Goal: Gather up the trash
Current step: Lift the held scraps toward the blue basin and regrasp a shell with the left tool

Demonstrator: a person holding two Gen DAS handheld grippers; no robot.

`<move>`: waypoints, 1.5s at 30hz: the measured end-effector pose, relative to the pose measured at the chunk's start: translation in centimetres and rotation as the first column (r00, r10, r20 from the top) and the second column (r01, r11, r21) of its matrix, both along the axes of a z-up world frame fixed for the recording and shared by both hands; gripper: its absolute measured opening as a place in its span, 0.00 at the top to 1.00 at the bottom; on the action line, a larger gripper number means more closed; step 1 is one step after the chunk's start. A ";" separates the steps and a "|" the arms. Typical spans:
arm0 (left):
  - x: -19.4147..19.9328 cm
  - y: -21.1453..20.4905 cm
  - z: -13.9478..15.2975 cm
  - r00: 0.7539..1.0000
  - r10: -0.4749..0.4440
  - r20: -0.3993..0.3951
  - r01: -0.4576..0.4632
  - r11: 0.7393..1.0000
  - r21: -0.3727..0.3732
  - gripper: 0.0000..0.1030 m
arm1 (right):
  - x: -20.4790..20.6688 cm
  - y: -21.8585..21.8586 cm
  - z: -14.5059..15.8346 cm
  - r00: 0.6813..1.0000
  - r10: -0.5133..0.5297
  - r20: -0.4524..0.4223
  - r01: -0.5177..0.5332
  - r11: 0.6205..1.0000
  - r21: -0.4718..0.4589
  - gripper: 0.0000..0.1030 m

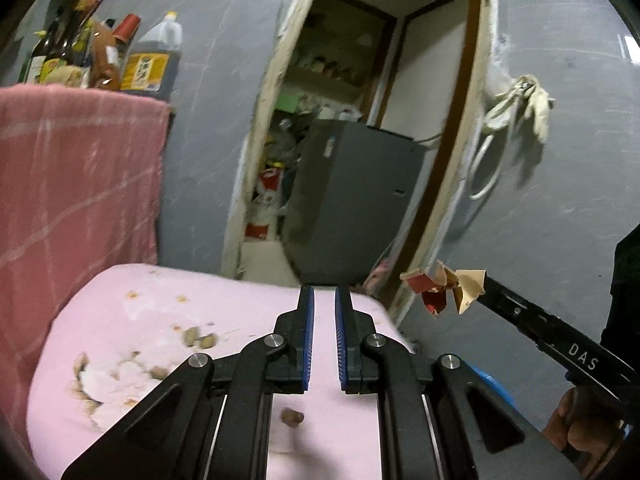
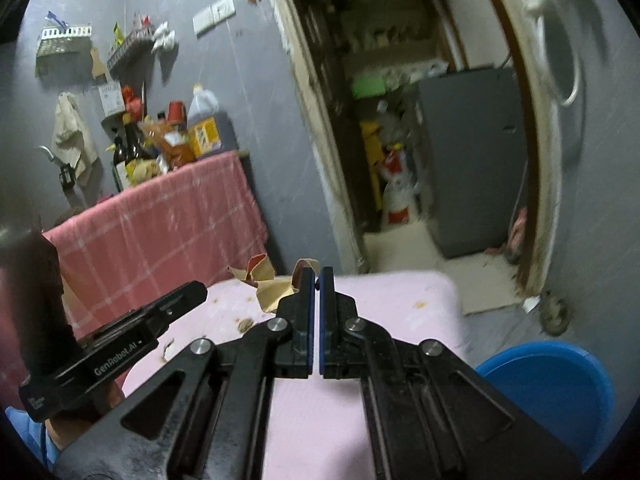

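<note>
One crumpled scrap of paper (image 1: 442, 288) is the trash. It is brown and red, torn and folded, with pointy corners. The right gripper (image 2: 317, 276) has its jaws pressed almost together, and the paper is pinched at their tips and sticks out to the left side. It hangs in the air just past the far right corner of the pink table (image 1: 224, 308).

Going left to right from the pink table: a pink checked cloth (image 1: 76, 176) hangs beside its left edge. Bottles (image 1: 154, 56) and a red cup stand in a bunch above that cloth. On the pink table top lie brown crumbs (image 1: 200, 338) and stains, and one small brown lump (image 1: 292, 417) sits between the arms of the left gripper (image 1: 324, 300). The left gripper's jaws are spread a little, with nothing between them, above the pink table. Behind the pink table is an open doorway with a grey box-like thing (image 1: 352, 196) inside. A pale rag (image 1: 524, 104) hangs on the wall to the right of the doorway. A blue bin (image 2: 548, 392) sits low beside the right edge of the pink table.

The right gripper's side reads "DAS". The left gripper's side reads "GenRobot.AI". The bottle labels are too blurry to read.
</note>
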State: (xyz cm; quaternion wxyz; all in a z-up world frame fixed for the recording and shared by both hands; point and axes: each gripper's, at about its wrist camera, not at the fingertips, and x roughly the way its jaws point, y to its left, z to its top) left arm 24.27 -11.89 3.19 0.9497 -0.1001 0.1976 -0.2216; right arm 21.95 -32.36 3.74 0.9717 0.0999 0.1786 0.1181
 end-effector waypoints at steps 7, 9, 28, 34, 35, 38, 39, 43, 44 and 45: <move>-1.4 -3.4 1.0 0.998 -0.060 0.023 0.061 0.998 -0.014 0.92 | -2.8 -3.3 1.0 0.996 -0.079 0.036 0.079 0.997 -0.013 0.98; -1.9 -4.8 1.0 0.996 -0.085 0.029 0.085 0.996 -0.004 0.92 | -3.5 -4.6 1.0 0.994 -0.103 0.037 0.104 0.995 -0.012 0.98; 0.2 -1.2 -6.3 0.965 0.018 -0.262 0.011 0.994 0.109 0.70 | -2.4 -5.1 -5.5 0.990 -0.060 -0.124 0.065 0.997 0.036 0.98; 2.1 1.7 -8.2 0.937 0.043 -0.346 -0.002 0.993 0.116 0.64 | -0.1 -2.3 -7.6 0.985 -0.009 -0.171 0.016 0.999 0.037 0.98; 2.3 1.7 -8.4 0.935 0.036 -0.352 0.006 0.993 0.116 0.63 | 0.2 -2.0 -7.9 0.984 -0.007 -0.177 0.013 0.999 0.037 0.98; 2.7 1.2 -8.5 0.936 0.006 -0.351 0.041 0.991 0.127 0.63 | 0.9 -1.9 -8.4 0.982 -0.013 -0.188 0.020 0.999 0.036 0.98; 2.9 0.8 -8.5 0.936 -0.007 -0.352 0.059 0.989 0.135 0.63 | 1.0 -2.0 -8.6 0.981 -0.018 -0.192 0.025 0.999 0.035 0.98; 4.1 -1.1 -8.9 0.926 -0.046 -0.375 0.117 0.979 0.168 0.63 | 1.3 -2.7 -8.9 0.979 -0.036 -0.200 0.043 0.999 0.031 0.98; 4.4 -1.5 -9.1 0.923 -0.047 -0.382 0.125 0.975 0.181 0.63 | 1.2 -2.9 -8.9 0.979 -0.040 -0.200 0.047 0.998 0.031 0.98; 4.8 -2.0 -9.2 0.920 -0.049 -0.389 0.135 0.971 0.198 0.63 | 1.2 -3.2 -9.0 0.979 -0.045 -0.201 0.052 0.998 0.029 0.98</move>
